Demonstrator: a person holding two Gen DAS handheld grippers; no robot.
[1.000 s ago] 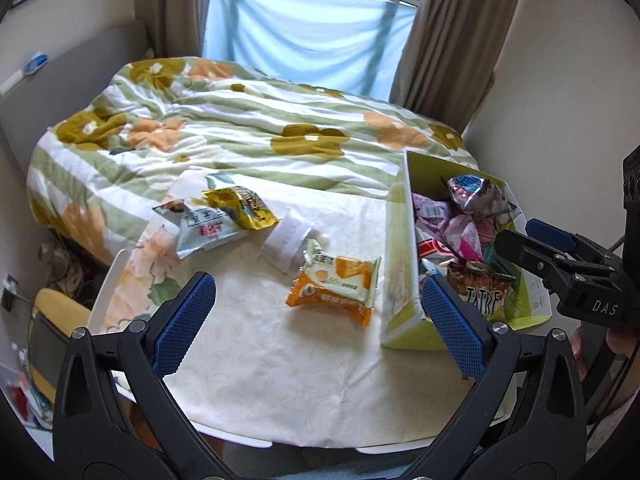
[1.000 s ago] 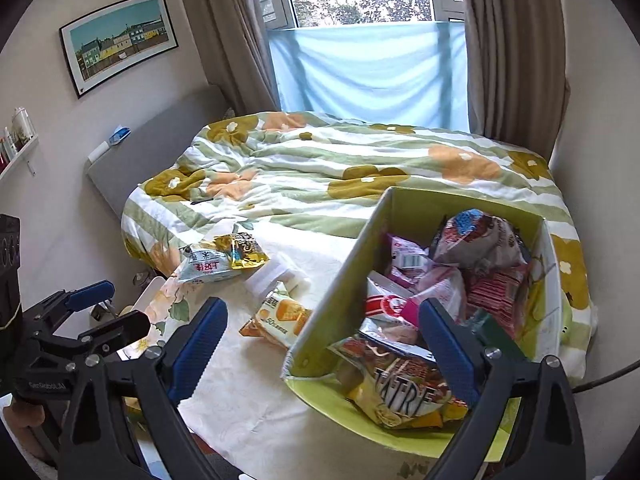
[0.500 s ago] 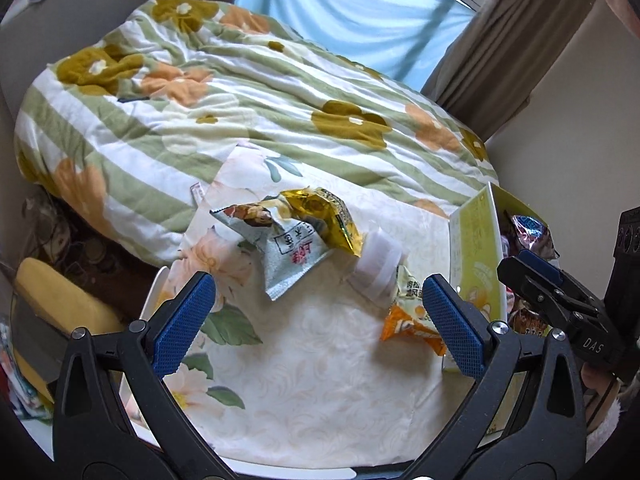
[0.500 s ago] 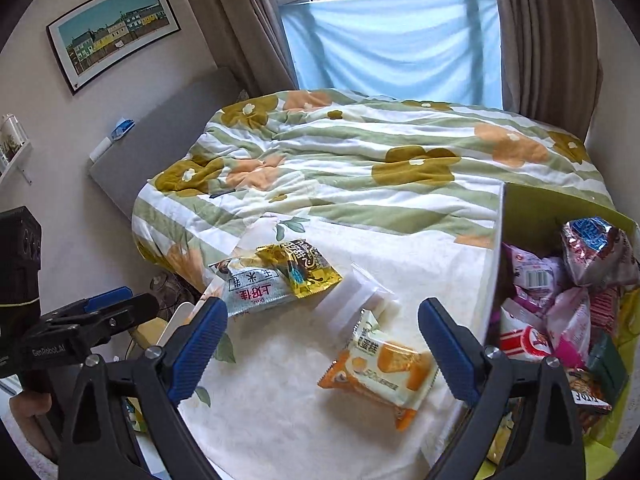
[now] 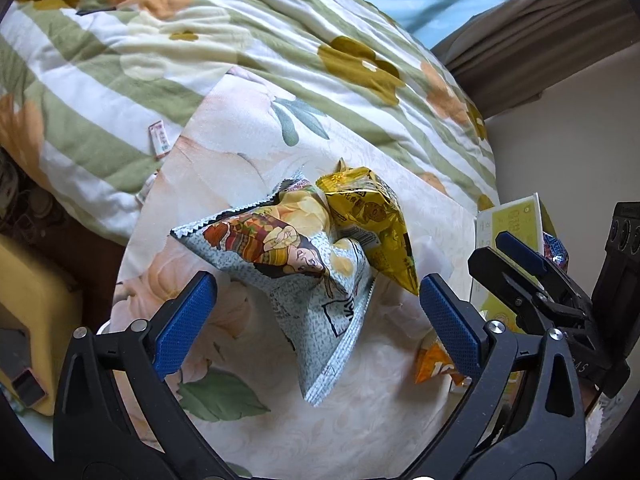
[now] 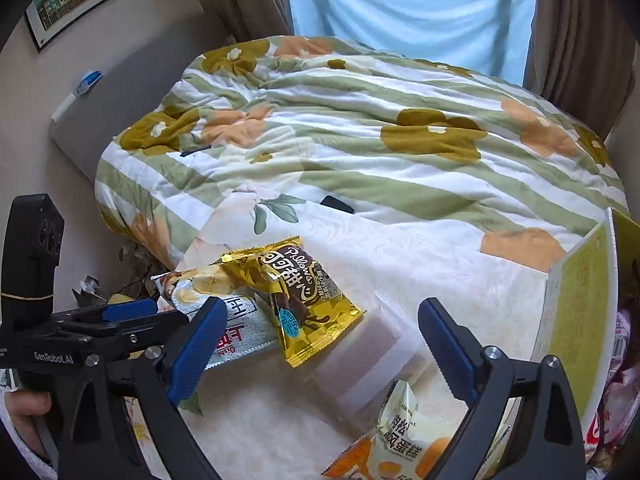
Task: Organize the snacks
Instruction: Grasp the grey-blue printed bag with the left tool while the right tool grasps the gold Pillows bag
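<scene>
The left gripper (image 5: 316, 312) hangs above the grey chip bag (image 5: 304, 280), its jaws wide though just closing a little, pads clear of the foil: likely lining up a grab. The bag lies near the table's (image 5: 360, 420) left edge, by the bed, the gold snack pouch (image 6: 296, 300) overlapping it. The right gripper (image 6: 324, 348) is also wide and empty over the pouch and a clear packet (image 6: 372, 364). The yellow box (image 6: 576, 304), at the table's right edge, looks like the destination.
</scene>
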